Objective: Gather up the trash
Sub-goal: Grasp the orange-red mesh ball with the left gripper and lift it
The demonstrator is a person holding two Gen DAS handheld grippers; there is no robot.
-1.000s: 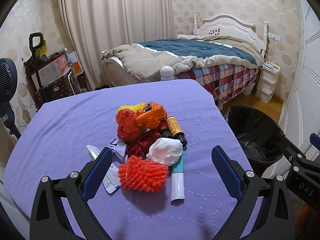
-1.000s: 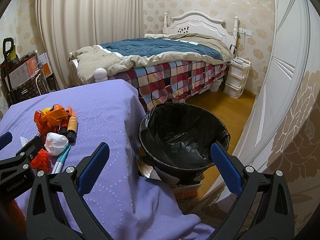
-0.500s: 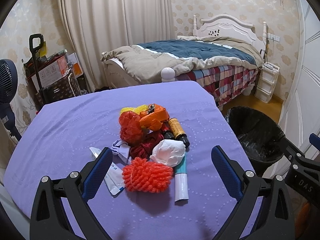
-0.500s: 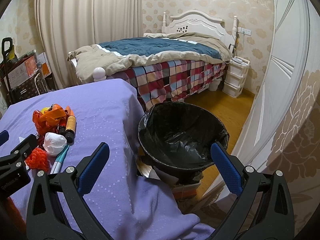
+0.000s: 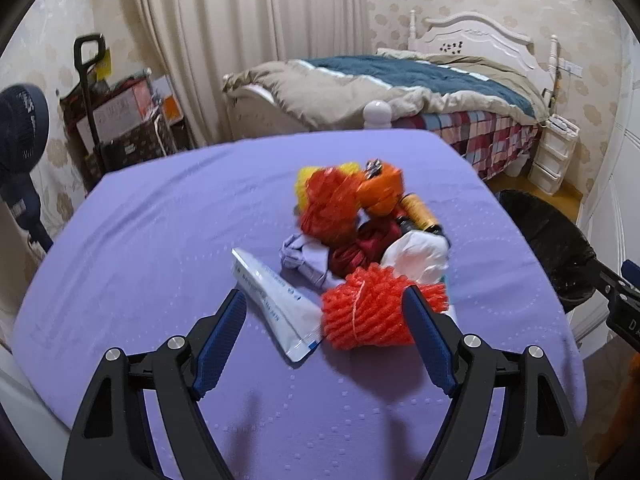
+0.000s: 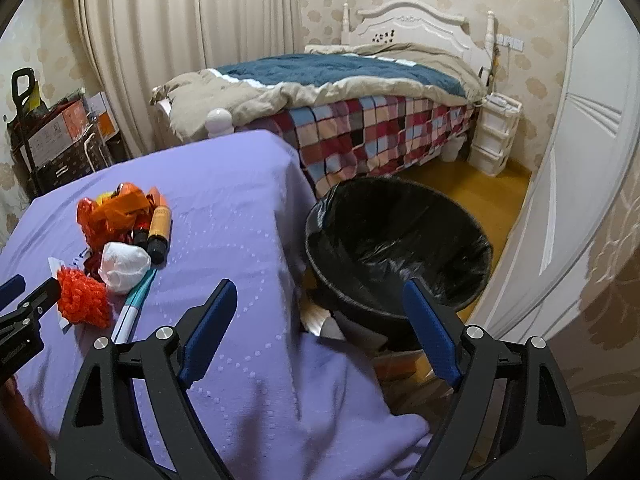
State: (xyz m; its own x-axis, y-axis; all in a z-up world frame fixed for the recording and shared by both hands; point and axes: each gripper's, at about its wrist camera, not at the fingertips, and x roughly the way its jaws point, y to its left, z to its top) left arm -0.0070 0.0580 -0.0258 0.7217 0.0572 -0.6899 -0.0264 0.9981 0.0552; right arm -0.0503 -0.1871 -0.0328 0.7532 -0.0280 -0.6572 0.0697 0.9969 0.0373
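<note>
Your left gripper [image 5: 324, 320]: fingers wide, empty, above purple tabletop [image 5: 160, 240], straddling white sachet [image 5: 276, 300] and red mesh ball [image 5: 368, 312]. Trash pile behind: white wad [image 5: 416, 256], orange wrapper [image 5: 380, 188], amber bottle [image 5: 420, 212]. Your right gripper [image 6: 320, 316]: fingers wide, empty, facing black-lined bin [image 6: 400, 240] on floor beside tabletop edge.

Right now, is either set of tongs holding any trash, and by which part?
Nothing is held. The left tongs are open, nearing the red mesh ball; the right tongs are open and empty.
</note>
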